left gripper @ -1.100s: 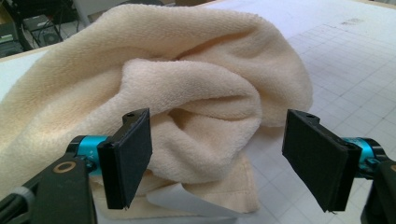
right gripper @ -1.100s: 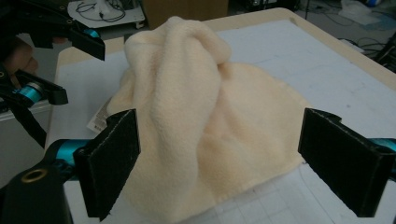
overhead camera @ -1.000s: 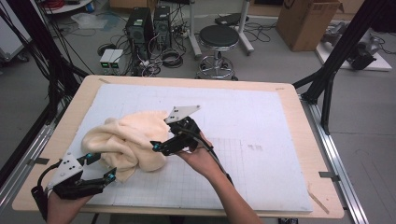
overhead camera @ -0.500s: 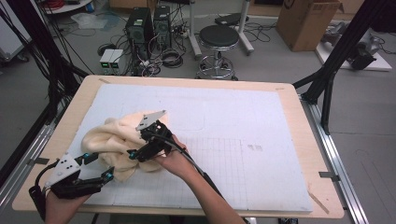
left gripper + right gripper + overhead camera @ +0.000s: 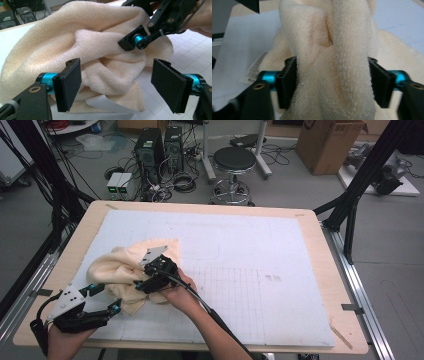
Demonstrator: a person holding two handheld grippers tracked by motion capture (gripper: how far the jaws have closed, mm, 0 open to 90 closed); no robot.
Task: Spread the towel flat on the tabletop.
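Right tool (image 5: 142, 281) has shifted from mid-frame toward lower left of the high view and sunk into the towel (image 5: 120, 270); its jaws have just been closing and now press a thick fold of towel (image 5: 332, 75) from both sides. Left tool (image 5: 107, 301) unchanged at lower left, jaws apart, towel edge (image 5: 107, 82) lying between them untouched. Towel sits bunched on the white worktop (image 5: 260, 250), left of centre, its heap pushed in more tightly than before.
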